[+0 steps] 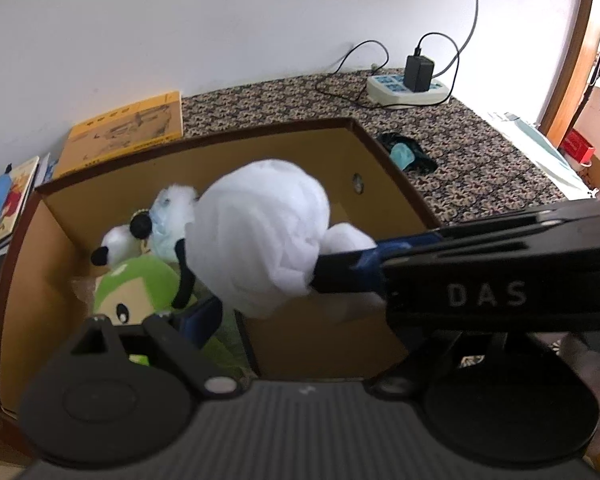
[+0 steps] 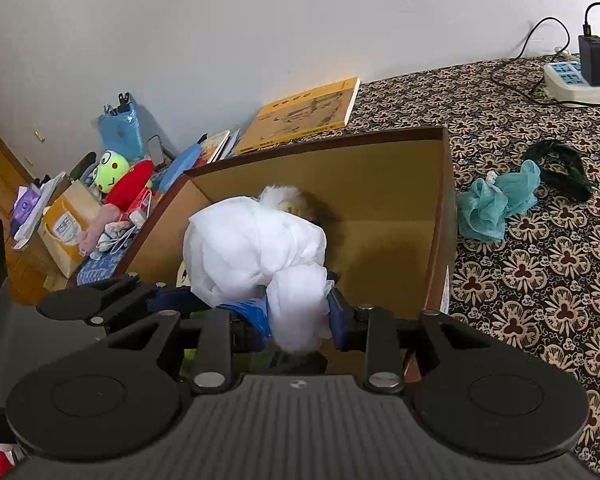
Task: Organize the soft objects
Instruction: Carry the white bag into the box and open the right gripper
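A white soft cloth bundle [image 1: 260, 236] hangs over the open cardboard box [image 1: 284, 148]. My right gripper [image 2: 298, 316] is shut on the bundle's lower end [image 2: 296, 312]; the bundle's bigger lump [image 2: 252, 248] sits above the box [image 2: 380, 168]. In the left wrist view the right gripper's fingers [image 1: 352, 268] reach in from the right and pinch the bundle. My left gripper [image 1: 256, 304] is beside the bundle; only its left finger [image 1: 200, 320] shows, so I cannot tell its state. Inside the box lie a green plush [image 1: 140, 288] and a white fluffy plush [image 1: 172, 208].
A teal mesh pouf [image 2: 496, 204] and a dark band [image 2: 560, 168] lie on the patterned cloth right of the box. A yellow book [image 2: 304, 116] leans behind it. A power strip [image 2: 580, 80] sits far right. Toys and a paper bag [image 2: 68, 224] crowd the left.
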The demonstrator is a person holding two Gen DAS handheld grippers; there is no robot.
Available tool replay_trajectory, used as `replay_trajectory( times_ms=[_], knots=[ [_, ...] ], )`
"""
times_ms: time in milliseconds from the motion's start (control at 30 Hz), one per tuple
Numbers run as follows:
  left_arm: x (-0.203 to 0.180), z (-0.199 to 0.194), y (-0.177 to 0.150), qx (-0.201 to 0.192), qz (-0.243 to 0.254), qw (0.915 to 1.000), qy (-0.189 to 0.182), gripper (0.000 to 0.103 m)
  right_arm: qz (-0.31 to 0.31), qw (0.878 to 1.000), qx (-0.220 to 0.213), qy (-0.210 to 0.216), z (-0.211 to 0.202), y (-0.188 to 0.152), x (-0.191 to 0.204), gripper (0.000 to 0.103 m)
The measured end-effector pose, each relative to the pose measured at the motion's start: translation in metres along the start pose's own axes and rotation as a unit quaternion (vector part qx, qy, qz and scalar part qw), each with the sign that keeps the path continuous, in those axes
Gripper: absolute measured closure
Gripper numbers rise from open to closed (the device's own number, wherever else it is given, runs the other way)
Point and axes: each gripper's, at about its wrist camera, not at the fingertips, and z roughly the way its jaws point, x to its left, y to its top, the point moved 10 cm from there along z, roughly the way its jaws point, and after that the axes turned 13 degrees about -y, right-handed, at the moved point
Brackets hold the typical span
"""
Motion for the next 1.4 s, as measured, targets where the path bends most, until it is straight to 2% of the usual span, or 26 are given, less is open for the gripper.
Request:
replay_trajectory(
  times_ms=[567, 700, 833, 933, 1033, 1233, 1400],
  knots=[
    [0.013, 0.019, -0.001, 0.036, -0.023, 0.9978, 0.051, 0.012, 0.031, 0.999, -0.02, -0.012, 0.0, 0.006, -0.013, 0.09],
    [0.014, 0.02, -0.001, 0.04, -0.029, 0.9975, 0.05, 0.011, 0.075, 0.997, -0.025, 0.007, -0.001, 0.009, -0.019, 0.089],
    [0.014, 0.022, -0.001, 0.042, -0.033, 0.9974, 0.048, 0.009, 0.077, 0.997, -0.025, 0.007, -0.002, 0.01, -0.017, 0.087],
    [0.014, 0.023, -0.002, 0.044, -0.036, 0.9974, 0.044, 0.009, 0.065, 0.997, -0.033, -0.021, 0.002, 0.018, -0.021, 0.083],
    [0.014, 0.025, -0.002, 0.047, -0.04, 0.9973, 0.041, 0.009, 0.049, 0.996, -0.043, -0.053, 0.006, 0.025, -0.025, 0.086],
    [0.013, 0.027, -0.003, 0.05, -0.042, 0.9971, 0.039, 0.009, 0.042, 0.998, -0.038, -0.033, 0.006, 0.018, -0.025, 0.085],
    [0.013, 0.026, -0.001, 0.05, -0.045, 0.9968, 0.043, 0.009, 0.07, 0.997, -0.032, -0.007, -0.001, 0.016, -0.03, 0.085]
  ],
)
